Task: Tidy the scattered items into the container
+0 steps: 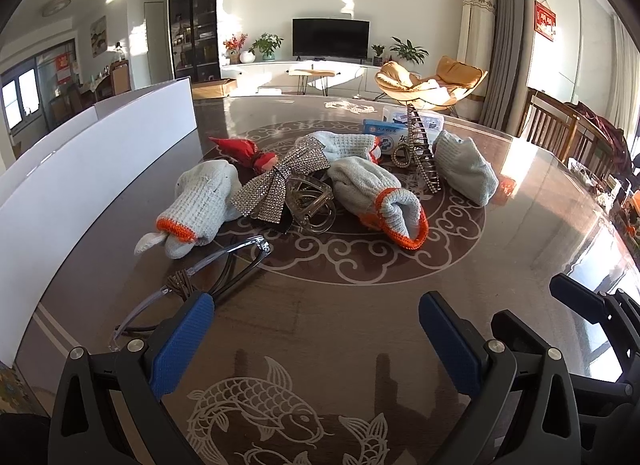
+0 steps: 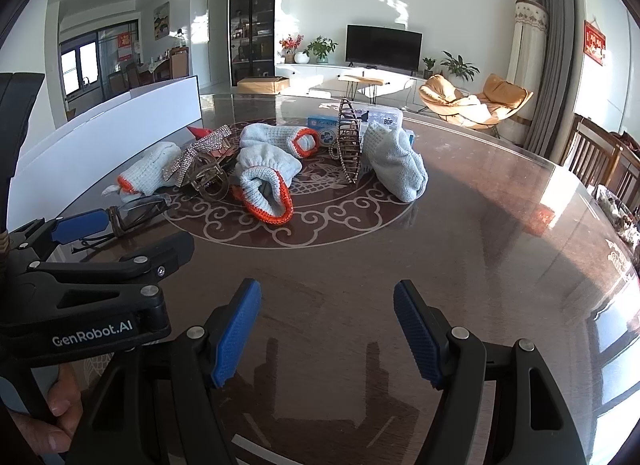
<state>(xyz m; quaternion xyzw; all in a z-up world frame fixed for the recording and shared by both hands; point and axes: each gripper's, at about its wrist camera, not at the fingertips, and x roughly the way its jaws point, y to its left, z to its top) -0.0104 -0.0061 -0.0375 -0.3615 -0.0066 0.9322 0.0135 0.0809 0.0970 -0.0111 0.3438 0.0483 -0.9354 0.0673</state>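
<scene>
- The left tool [image 1: 316, 341] is being held with its blue pads spread wide and nothing between them; only bare table [image 1: 500, 249] is being framed in the gap.
- The right tool [image 2: 327, 335] is likewise being held wide open and empty, hovering over the table surface just short of the pile.
- The scattered items are being left in a heap at the table's centre: white gloves with orange cuffs [image 1: 376, 193], a rhinestone bow [image 1: 276, 181], a clear claw clip [image 1: 310, 205], a red cloth piece [image 1: 236, 149], a tall metal hair clip [image 1: 420, 149] and small boxes [image 1: 384, 133] behind.
- Clear glasses [image 1: 208, 269] are lying just beside the left tool's left pad, with a brown cord wound on them.
- The container [image 1: 80, 169] is probably being represented by the white-walled box along the left; its inside is not being shown, so this is being said with some doubt.
- The bow and claw clip are being overlapped, so one could be dragged out with the other and dropped.
- The glasses could be scraped or bent if the thin frame is pinched hard or pushed by the left pad.
- The standing metal clip is looking easy to knock over during a reach for the gloves.
- The glossy table could be letting items slide away under a closing pad.
- The two tools are being kept close together, so a crossing reach could end in a collision.
- Open room is being offered on the right half of the table; the container wall is closing off the left edge.
</scene>
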